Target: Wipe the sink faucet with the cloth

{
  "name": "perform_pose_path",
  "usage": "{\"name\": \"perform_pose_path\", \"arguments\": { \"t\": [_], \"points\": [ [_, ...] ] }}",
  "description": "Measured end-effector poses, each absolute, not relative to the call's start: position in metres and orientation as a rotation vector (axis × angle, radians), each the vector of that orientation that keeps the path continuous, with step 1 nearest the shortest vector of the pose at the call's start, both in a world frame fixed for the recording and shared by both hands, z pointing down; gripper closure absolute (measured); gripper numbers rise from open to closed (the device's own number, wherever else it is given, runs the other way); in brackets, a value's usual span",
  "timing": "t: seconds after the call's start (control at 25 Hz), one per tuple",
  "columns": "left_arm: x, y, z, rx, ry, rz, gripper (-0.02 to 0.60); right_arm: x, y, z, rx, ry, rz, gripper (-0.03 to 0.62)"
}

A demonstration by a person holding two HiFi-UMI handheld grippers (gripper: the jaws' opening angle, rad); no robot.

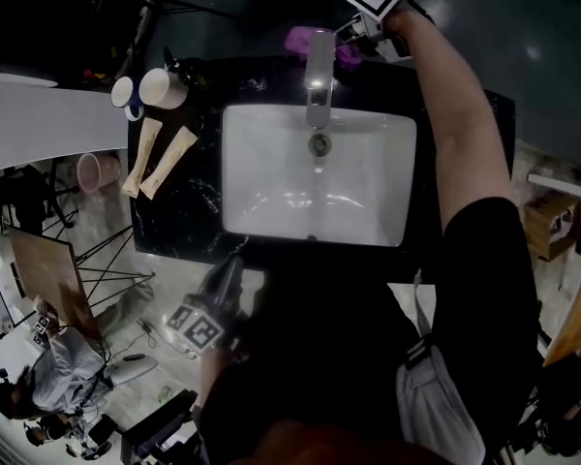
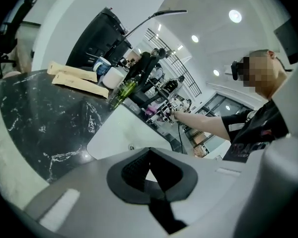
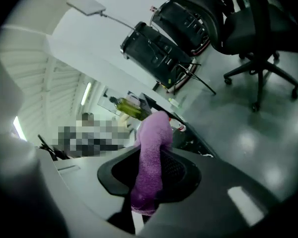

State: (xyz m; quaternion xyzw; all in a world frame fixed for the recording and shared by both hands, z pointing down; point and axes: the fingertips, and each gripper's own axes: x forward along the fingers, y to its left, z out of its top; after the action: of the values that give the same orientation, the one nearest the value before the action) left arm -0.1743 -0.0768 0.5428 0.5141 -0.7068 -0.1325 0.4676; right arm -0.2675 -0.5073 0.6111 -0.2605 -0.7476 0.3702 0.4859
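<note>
The purple cloth [image 3: 151, 148] is clamped between the jaws of the right gripper [image 1: 353, 42], far across the black counter [image 1: 174, 221], just behind the faucet [image 1: 319, 80]. Contact with the faucet cannot be told. The left gripper [image 2: 149, 175] is held near the sink's [image 1: 271, 134] near edge, jaws pressed together, nothing between them.
</note>
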Motion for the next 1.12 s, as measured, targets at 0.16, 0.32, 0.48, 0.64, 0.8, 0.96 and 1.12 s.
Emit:
{"name": "perform_pose_path", "arguments": {
  "t": [0.16,0.32,0.48,0.64,0.8,0.96,1.12],
  "points": [
    [-0.172,-0.088,0.545,1.28,-1.717,-0.312,0.581,-0.268,-0.506,0.662,-0.596,-1.741,0.598,0.499],
    [-0.171,-0.093,0.542,1.304,-1.718,-0.293,0.581,-0.269,-0.507,0.667,-0.582,-1.758,0.566,0.499],
    [-0.17,-0.095,0.54,1.329,-1.721,-0.296,0.581,-0.271,-0.513,0.64,-0.574,-1.927,0.714,0.497],
    [-0.176,-0.099,0.539,1.4,-1.692,-0.312,0.581,-0.256,-0.524,0.575,-0.487,-2.256,1.04,0.496],
    [-0.186,-0.113,0.534,1.522,-1.618,-0.33,0.581,-0.221,-0.517,0.5,-0.419,-2.557,1.293,0.496],
    [-0.193,-0.117,0.522,1.607,-1.553,-0.357,0.581,-0.199,-0.499,0.484,-0.283,-2.672,1.476,0.495],
    [-0.203,-0.106,0.52,1.614,-1.535,-0.395,0.581,-0.195,-0.491,0.527,-0.075,-2.58,1.644,0.496]
  ]
}}
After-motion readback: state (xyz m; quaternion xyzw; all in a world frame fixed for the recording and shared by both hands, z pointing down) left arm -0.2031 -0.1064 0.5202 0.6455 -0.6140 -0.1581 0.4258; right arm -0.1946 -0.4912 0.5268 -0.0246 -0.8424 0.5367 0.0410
